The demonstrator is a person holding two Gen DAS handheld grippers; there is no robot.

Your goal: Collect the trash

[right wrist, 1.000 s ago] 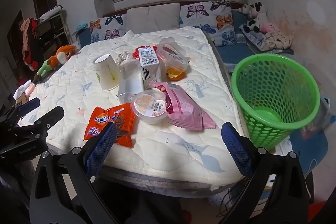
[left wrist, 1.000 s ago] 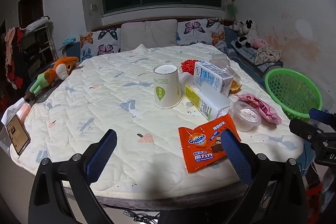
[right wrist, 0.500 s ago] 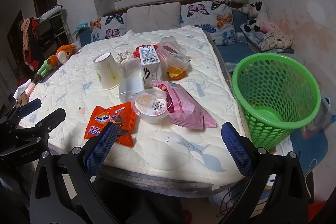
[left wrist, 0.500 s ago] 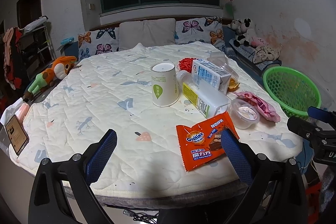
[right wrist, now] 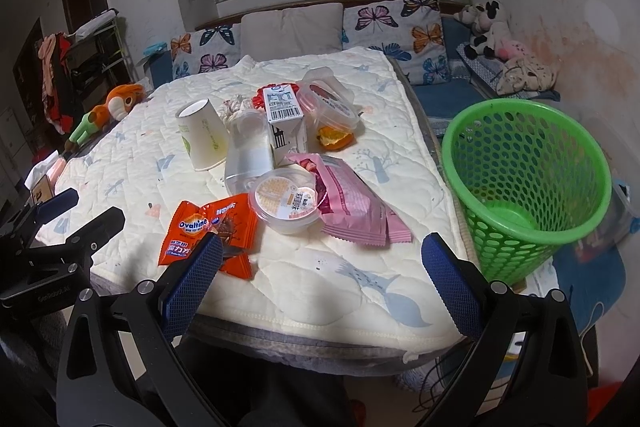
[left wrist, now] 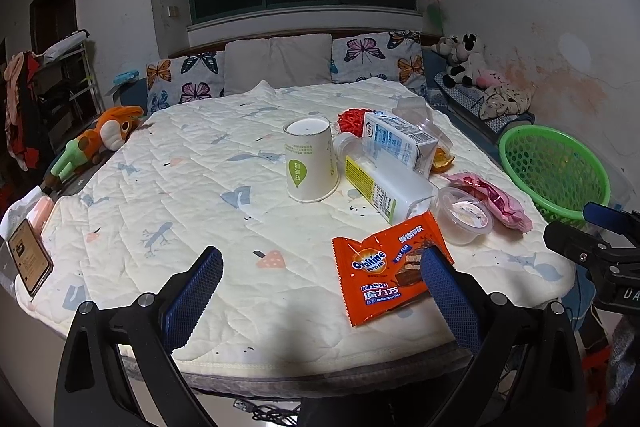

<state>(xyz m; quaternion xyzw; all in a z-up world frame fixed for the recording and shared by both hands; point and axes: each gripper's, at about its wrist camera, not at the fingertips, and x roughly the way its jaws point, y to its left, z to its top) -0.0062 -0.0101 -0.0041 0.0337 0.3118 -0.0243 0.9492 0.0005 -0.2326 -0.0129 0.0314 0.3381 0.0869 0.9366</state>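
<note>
Trash lies on a quilted table [left wrist: 180,195]: an orange Ovaltine wrapper [left wrist: 386,267] [right wrist: 200,227], an upturned paper cup [left wrist: 310,161] [right wrist: 202,135], a plastic bottle [left wrist: 384,183] on its side, a milk carton [left wrist: 398,141] [right wrist: 286,119], a small clear tub [left wrist: 464,221] [right wrist: 286,203], a pink packet [left wrist: 494,201] [right wrist: 352,207] and a clear box with orange peel [right wrist: 332,115]. A green basket [right wrist: 528,179] [left wrist: 556,171] stands right of the table. My left gripper [left wrist: 320,291] is open and empty at the near edge. My right gripper [right wrist: 320,279] is open and empty, near the front right corner.
An orange plush toy [left wrist: 100,139] and a phone [left wrist: 30,261] lie at the table's left edge. Butterfly cushions [left wrist: 368,57] line a bench behind. Soft toys [left wrist: 464,67] sit at the far right. Cables hang under the table front.
Both grippers have crept slightly closer to the table; the views shifted only a little. Nothing on the table has moved.
</note>
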